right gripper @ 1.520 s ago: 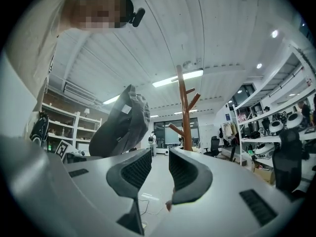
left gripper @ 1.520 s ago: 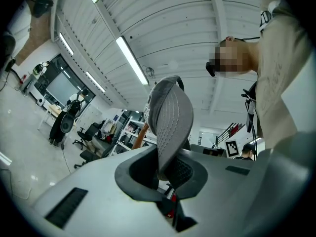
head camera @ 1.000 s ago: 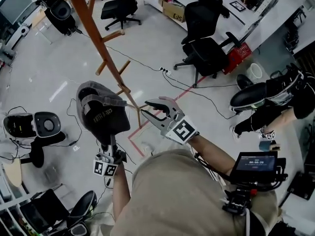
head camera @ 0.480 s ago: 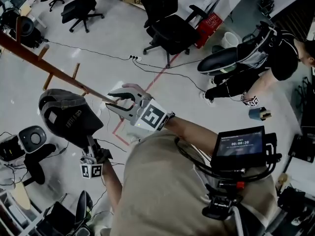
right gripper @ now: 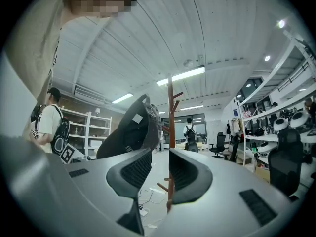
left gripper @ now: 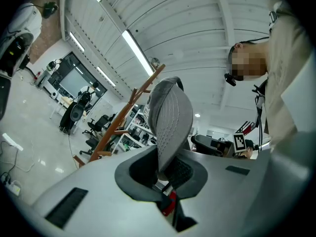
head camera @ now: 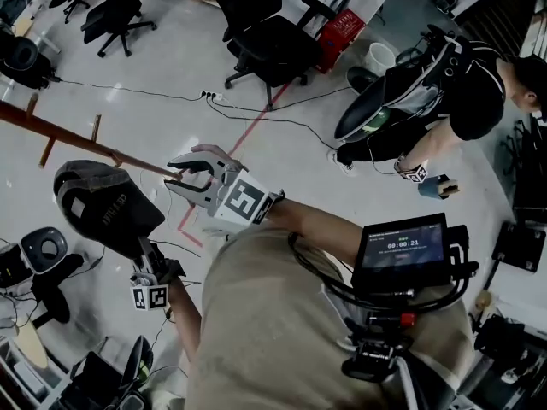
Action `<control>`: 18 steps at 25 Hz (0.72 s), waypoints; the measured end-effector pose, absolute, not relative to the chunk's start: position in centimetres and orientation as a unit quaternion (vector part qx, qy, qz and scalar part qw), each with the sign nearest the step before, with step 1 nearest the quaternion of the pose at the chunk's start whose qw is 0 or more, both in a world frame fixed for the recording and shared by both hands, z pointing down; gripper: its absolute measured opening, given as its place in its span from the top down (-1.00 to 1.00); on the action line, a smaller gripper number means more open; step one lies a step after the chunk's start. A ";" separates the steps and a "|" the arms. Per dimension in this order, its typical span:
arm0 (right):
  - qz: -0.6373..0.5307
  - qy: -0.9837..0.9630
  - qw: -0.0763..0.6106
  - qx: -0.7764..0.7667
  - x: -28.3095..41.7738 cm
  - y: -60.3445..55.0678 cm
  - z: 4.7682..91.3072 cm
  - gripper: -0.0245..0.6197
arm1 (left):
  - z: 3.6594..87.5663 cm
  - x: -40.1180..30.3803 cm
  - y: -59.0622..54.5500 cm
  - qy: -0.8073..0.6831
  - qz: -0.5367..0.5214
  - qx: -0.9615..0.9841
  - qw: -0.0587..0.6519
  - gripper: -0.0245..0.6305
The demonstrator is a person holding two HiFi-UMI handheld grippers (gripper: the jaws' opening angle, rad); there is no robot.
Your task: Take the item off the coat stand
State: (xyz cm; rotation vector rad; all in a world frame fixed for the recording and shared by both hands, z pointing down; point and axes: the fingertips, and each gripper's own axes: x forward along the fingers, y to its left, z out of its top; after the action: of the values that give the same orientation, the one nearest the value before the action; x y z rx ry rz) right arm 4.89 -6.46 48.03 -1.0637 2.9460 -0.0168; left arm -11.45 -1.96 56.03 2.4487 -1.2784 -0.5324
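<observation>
My left fingers [head camera: 135, 244] are clenched on the cap [head camera: 102, 207], which I hold out in the air over the floor. It sits just below the slanting pole of the coat stand [head camera: 51, 131], and I cannot tell whether it touches one of the pegs. The cap is dark grey cloth with a rounded, soft crown, pale lettering on one panel and a small light tag inside. In the left gripper view the part pinched between my ribbed black pads [left gripper: 163, 174] is a curved, lighter grey panel [left gripper: 170, 117] quilted with close rows of stitching.

The stand is reddish-brown wood, a slim round pole with short pegs angling off it.

To the right, my right fingers [head camera: 181, 176] are released and hold nothing. Their smooth grey shells and grooved dark pads stand apart, and the stand's pole [right gripper: 170, 112] shows through the gap. The cap [right gripper: 126, 132] hangs just to the left of them.

The floor [head camera: 171, 67] is pale and glossy. Black office chairs [head camera: 265, 45] stand further off, and another person [head camera: 453, 101] bends over at the far right.
</observation>
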 end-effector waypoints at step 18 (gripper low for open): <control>-0.041 0.957 -0.020 -0.287 1.9 -4.0 54.6 0.57 | 61.1 -14.4 2.8 -0.512 -0.156 0.819 0.207 0.82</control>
State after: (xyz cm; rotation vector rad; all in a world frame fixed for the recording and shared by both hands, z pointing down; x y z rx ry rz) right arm 1.92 -4.01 54.56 -0.9120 3.0446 -0.1306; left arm -14.41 2.80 61.08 2.2804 -1.4270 -0.4345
